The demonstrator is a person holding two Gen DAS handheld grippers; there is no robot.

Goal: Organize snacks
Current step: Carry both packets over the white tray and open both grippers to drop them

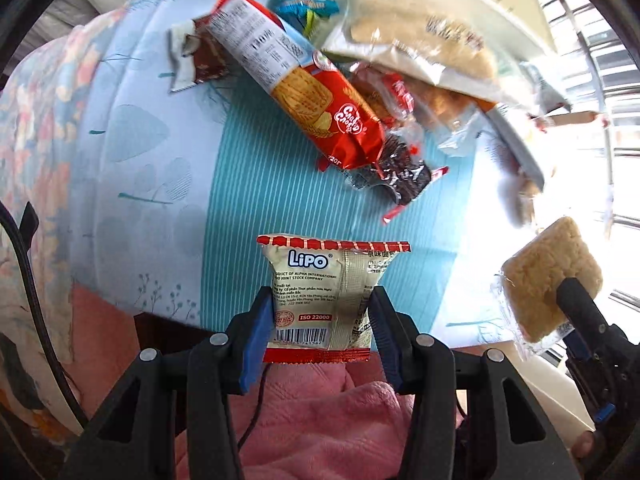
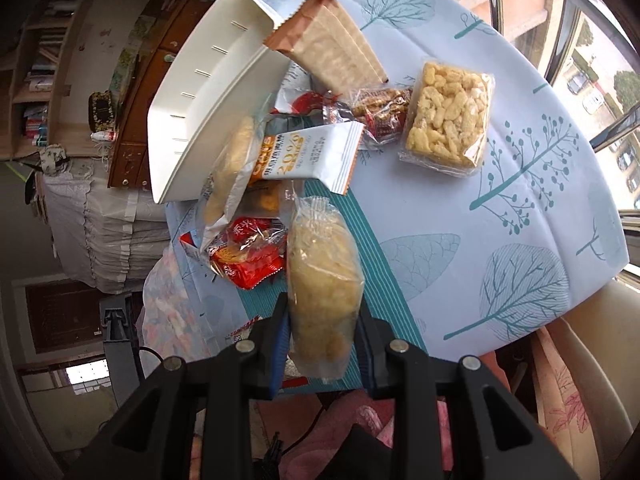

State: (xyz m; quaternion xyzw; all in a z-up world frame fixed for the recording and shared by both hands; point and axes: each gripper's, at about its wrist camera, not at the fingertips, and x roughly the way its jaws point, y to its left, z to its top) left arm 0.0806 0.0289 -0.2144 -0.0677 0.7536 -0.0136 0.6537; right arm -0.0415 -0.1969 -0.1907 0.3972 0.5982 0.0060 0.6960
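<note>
Spreading beneath everything, surface under a pale blue cloth printed with teal trees and a striped teal band; tilted at its far side, white slotted tray with one rim resting among the snack pile; leaning on that rim, tan wafer pack with a serrated orange end; lying diagonally across the striped band, long red biscuit pack, half over a dark clear-wrapped snack; set apart on the cloth near the window side, clear-wrapped puffed rice square; beside the tray, white oat bar propped across a pale pastry bag, with a red-wrapped cake below them; gripped upright and clear of the cloth, Lipo packet with red crimped ends, pinched at its sides by left gripper, blue pads pressing the wrapper in; likewise lifted, clear-wrapped yellowish rice cake clamped at its lower end by right gripper, pads tight on the film; seen again from the left wrist at the right edge as a tan block.
</note>
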